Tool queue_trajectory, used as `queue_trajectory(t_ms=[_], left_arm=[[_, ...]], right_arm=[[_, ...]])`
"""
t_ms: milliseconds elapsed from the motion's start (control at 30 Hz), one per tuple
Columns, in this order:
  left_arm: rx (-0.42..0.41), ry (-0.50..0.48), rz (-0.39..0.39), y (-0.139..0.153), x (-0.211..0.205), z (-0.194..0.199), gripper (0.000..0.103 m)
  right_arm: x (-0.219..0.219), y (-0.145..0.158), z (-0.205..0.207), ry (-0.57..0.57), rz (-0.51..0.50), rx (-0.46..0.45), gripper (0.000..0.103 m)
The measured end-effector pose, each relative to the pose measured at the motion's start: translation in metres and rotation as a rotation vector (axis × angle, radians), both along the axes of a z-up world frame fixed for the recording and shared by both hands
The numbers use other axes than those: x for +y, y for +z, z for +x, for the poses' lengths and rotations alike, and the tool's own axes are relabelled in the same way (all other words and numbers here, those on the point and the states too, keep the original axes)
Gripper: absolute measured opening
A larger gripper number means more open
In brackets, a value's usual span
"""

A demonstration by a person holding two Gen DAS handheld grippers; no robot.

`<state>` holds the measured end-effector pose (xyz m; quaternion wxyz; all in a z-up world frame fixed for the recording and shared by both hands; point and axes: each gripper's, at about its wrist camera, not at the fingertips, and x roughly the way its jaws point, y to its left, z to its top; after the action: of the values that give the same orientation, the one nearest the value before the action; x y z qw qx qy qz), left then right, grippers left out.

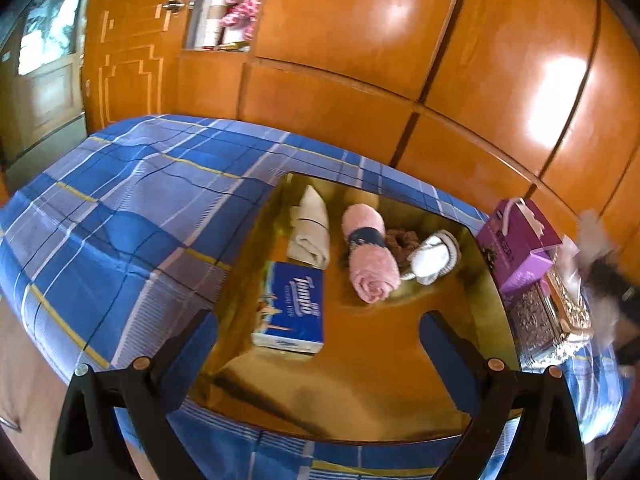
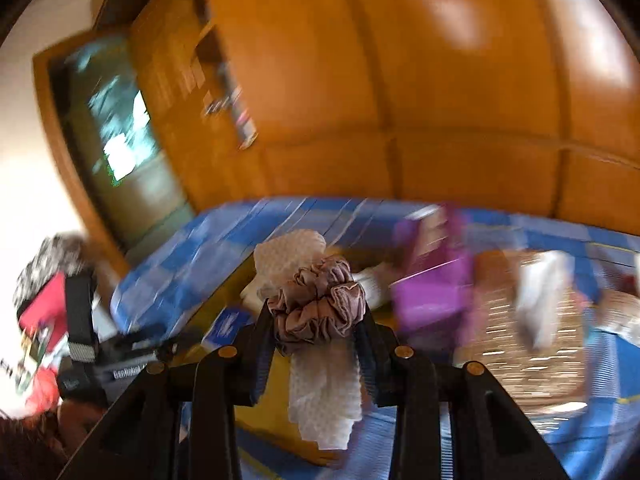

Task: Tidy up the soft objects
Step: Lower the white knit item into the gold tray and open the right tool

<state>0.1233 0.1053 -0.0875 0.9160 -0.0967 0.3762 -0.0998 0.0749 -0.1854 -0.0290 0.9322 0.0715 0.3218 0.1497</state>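
A: What has the right gripper (image 2: 318, 320) got?

B: Its jaws are pinched on a mauve satin scrunchie (image 2: 318, 306) bunched around a white dimpled paper tissue (image 2: 322, 404), lifted clear above the blue plaid bedsheet (image 2: 224, 240). That view is smeared, so the rest is only probably a purple box (image 2: 432, 276) beside a woven straw basket (image 2: 520, 344).

A: And the left gripper (image 1: 320, 340)?

B: Spread wide, holding nothing, over the glossy gold tray (image 1: 360, 380). On the tray lie a rolled pink towel with a dark band (image 1: 370, 256), a folded beige cloth (image 1: 310, 228), a balled white sock (image 1: 432, 258) and a blue tissue pack (image 1: 292, 308).
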Motion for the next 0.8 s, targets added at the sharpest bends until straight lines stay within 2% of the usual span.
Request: queue_trajectory(t_ms=[67,200,333,467,700,800], left_arm=[[-0.002,0.030,-0.013,0.000,0.009,-0.001,0.101],[-0.005,0.071,-0.035,0.002,0.026,-0.002,0.101],[0.006,0.101,-0.050,0.001,0.036,-0.001,0.101],[0.019,0.104,-0.071,-0.002,0.038,0.000,0.101],[0.036,0.073,-0.079,-0.006,0.029,0.001,0.101],[0.045,0.070,-0.076,-0.007,0.028,0.002,0.101]], right_arm=[[0.023,-0.017,0.017,0.054,-0.026,0.072,0.036],[0.058,-0.049,0.039,0.126,-0.018,0.188,0.036],[0.070,-0.069,0.045,0.114,-0.084,0.226,0.037],[0.057,-0.080,0.060,0.014,-0.121,0.271,0.037],[0.040,-0.091,0.091,-0.262,-0.199,0.353,0.040],[0.043,-0.097,0.099,-0.315,-0.246,0.383,0.042]])
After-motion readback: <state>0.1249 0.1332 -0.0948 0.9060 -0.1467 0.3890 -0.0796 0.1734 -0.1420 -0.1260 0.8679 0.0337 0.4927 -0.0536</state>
